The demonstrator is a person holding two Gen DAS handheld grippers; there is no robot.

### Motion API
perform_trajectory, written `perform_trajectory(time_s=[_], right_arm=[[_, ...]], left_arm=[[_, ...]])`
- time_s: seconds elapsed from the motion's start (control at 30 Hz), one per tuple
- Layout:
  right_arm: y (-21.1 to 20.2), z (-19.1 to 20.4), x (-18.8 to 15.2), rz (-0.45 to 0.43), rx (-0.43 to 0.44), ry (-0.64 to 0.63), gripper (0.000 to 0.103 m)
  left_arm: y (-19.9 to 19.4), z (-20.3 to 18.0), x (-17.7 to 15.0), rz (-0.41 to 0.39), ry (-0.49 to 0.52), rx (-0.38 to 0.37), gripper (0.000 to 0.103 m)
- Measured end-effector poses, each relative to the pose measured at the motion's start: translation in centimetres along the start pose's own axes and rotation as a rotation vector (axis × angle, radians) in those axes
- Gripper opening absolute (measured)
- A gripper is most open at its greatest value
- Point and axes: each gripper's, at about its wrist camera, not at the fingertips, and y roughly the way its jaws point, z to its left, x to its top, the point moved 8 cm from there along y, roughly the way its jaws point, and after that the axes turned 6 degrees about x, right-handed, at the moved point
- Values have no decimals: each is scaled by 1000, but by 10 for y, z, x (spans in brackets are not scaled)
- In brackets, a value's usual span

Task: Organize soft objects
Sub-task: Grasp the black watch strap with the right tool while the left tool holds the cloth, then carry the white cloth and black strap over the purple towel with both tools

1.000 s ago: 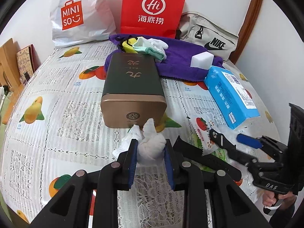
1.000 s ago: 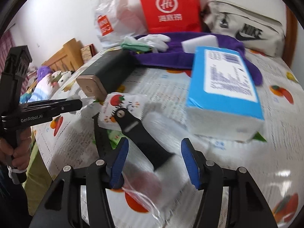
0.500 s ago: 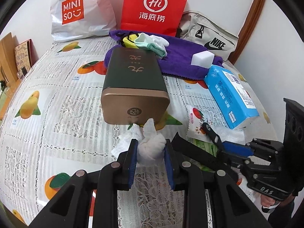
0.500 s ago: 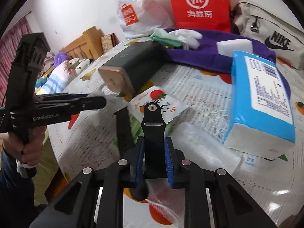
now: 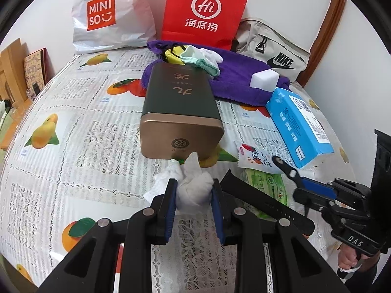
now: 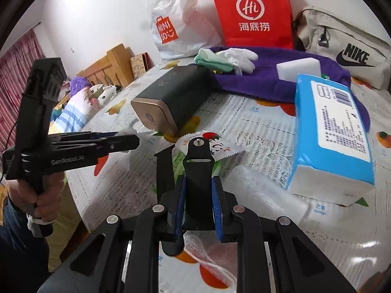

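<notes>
Each hand-held gripper (image 5: 193,210) (image 6: 198,207) is matte black with blue ribbed pads (image 6: 216,210), silver screw heads and white lettering, and the gripping hand (image 6: 36,200) wears a white wrist strap.

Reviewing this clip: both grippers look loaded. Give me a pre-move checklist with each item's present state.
1. Left gripper shut on the white cloth wad: ok.
2. Right gripper, jaws just closed, shut on the black strap: ok.
3. Strap lifted clear of the snack packet: cannot tell.
4. Second black strap piece free of both grippers: ok.
5. Green-and-gold tin clear of the wad: cannot tell.
</notes>
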Motion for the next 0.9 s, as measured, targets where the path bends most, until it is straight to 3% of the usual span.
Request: perform_trajectory(time_s=[0.57,0.9], right_arm=[[-63,-55,-42,-21,-170,126,21],[-96,-66,-27,-94,-192,146,21]], left_arm=[[-17,-1,3,-12,-24,9,26],[-41,-8,28,-54,0,20,26]])
